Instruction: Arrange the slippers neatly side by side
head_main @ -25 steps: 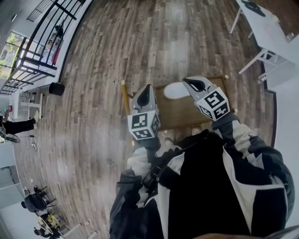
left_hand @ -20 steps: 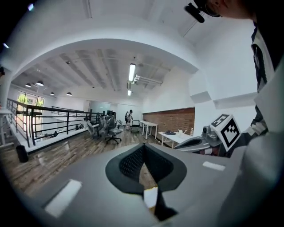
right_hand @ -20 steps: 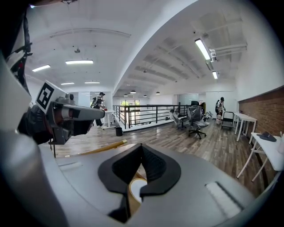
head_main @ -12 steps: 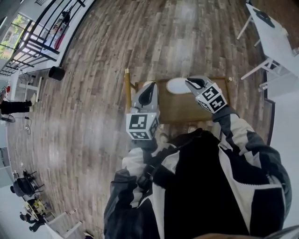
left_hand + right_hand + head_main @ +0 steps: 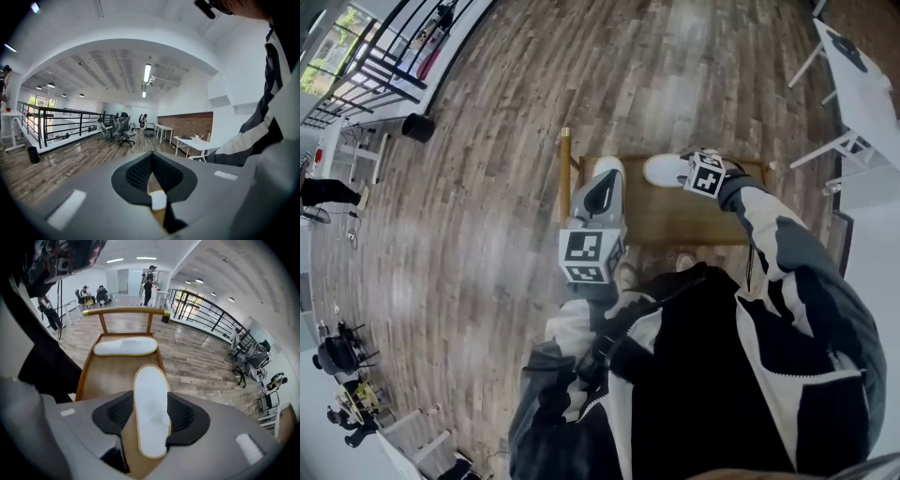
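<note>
Left claw [image 5: 600,183] hides most of slipper [image 5: 610,166].

Left gripper [image 5: 150,164] pinched, right gripper [image 5: 150,412] widening

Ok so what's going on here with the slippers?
A person with a hand-held gripper in each hand is sorting two white slippers on a wooden bench. The right hand-held gripper has just been opening its jaws, with one slipper lying between them. The other slipper lies crosswise by the bench's rail, so the pair isn't side by side yet. The left hand-held gripper is shut and empty.
</note>
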Demonstrator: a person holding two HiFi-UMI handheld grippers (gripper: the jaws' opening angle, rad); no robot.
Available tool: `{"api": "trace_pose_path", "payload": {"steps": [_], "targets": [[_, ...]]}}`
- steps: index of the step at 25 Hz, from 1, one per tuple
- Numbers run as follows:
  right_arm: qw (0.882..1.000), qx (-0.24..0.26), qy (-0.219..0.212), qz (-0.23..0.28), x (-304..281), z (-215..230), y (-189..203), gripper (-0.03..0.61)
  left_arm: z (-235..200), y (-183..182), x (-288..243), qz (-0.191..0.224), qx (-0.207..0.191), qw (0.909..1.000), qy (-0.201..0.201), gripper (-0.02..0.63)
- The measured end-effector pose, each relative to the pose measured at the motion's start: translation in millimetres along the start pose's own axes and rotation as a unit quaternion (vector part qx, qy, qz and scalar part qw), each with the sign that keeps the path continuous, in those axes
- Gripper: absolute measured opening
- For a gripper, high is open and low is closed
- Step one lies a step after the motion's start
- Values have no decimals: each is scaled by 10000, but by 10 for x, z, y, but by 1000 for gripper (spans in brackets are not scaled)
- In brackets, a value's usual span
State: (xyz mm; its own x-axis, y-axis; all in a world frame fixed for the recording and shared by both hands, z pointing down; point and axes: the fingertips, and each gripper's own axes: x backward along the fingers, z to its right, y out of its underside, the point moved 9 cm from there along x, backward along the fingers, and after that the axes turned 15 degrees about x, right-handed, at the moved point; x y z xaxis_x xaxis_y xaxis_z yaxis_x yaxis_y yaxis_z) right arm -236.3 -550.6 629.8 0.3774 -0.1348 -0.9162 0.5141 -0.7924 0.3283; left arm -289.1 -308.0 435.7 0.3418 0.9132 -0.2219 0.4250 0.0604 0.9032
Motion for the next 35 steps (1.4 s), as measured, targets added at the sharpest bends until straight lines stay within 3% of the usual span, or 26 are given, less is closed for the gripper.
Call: {"api": "trace_pose_path", "payload": {"steps": [7, 15, 18, 20, 21, 27, 35], "targets": [[9910, 890, -498, -862, -373, 174, 125, 224, -132, 13, 43, -47, 97, 9995, -290, 20], [9799, 1209, -1051, -1186, -606, 207, 196, 217, -186, 57, 145, -136, 135, 9986, -486, 20], [9781, 1240, -1141, -1225, -664, 154, 225, 145, -203, 50, 182, -172, 133, 9982, -563, 20], [9792, 1263, -1016, -1220, -691, 137, 250, 56, -224, 73, 197, -240, 143, 9976, -631, 20], [9801, 1252, -955, -1208, -699, 133, 259, 30, -236, 78, 204, -260, 152, 9974, -659, 20], [9859, 885, -911, -1092, -645, 87, 268, 26, -287, 42, 264, -278, 225, 9970, -693, 20], [9951, -81, -602, -784, -307, 19, 281, 26, -283, 30, 281, -224, 280, 9984, -440, 20]]}}
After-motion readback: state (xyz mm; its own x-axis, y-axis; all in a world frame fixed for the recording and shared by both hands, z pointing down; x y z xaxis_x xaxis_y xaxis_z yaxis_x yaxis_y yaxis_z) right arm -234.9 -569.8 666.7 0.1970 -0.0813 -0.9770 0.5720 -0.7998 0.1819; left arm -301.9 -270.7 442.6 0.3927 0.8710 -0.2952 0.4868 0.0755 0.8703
